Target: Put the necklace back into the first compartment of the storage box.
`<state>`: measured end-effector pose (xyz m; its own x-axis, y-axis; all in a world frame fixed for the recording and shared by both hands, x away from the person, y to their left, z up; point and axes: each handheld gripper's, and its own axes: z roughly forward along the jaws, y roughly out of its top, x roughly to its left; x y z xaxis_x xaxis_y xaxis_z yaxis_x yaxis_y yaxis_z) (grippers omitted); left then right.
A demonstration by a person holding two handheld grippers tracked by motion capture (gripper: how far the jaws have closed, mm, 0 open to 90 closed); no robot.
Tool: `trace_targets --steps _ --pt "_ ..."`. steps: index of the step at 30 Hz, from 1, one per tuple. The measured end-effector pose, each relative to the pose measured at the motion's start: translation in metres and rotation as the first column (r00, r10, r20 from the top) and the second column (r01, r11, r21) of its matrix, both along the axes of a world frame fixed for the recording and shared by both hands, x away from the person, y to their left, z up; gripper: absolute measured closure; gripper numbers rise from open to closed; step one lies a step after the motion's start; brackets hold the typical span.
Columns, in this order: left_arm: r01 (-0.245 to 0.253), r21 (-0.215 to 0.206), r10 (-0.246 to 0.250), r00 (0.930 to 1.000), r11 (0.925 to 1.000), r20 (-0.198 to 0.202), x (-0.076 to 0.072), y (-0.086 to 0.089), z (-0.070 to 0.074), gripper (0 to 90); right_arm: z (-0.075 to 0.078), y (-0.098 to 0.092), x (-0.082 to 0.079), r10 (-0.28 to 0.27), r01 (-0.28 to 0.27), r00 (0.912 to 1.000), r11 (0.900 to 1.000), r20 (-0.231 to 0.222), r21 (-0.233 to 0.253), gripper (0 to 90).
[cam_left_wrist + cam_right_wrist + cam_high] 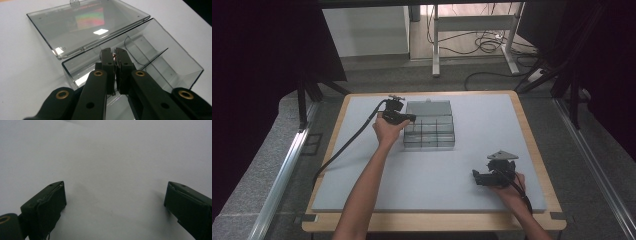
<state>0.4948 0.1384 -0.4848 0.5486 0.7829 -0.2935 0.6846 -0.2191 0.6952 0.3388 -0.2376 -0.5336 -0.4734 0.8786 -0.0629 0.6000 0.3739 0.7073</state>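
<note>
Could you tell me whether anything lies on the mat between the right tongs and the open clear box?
Nothing visible does. The right tongs rest, jaws apart, on the grey mat, and the stretch of mat between them and the clear box is bare. The left tongs are at the box.

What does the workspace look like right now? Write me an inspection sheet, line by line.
Surface: grey mat on a wooden table.
Job's things: clear plastic box with dividers, lid open and laid flat.
Clutter: nothing seen.
Grippers: left gripper at the box, jaws nearly together over a compartment, something small and coppery between them; right gripper resting on the mat, jaws wide apart.
Cables: black cable trails from the left gripper; more cables on the floor.
Surroundings: desk legs, dark curtains.
</note>
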Motion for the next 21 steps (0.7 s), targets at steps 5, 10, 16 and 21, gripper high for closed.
trace_targets --steps 5,10,16,21 --pt "-0.005 0.009 0.005 0.9999 1.0 -0.015 0.001 0.001 -0.007 87.1 0.0 0.0 0.0 0.001 -0.001 1.0 1.0 0.001 -0.001 3.7" --pt "0.001 0.034 0.0 0.9998 0.9994 -0.021 0.0 -0.001 -0.012 87.0 0.0 0.0 0.0 0.001 -0.001 1.0 1.0 0.002 -0.001 3.7" --pt "-0.011 0.051 0.012 0.9998 0.9986 -0.019 -0.002 -0.003 -0.016 79.1 0.0 0.0 0.0 0.002 -0.002 1.0 1.0 0.002 -0.001 3.7" --pt "-0.015 0.031 0.014 0.9999 0.9994 0.006 -0.008 0.002 -0.007 69.1 0.0 0.0 0.0 0.001 -0.001 1.0 1.0 0.0 0.0 3.7"
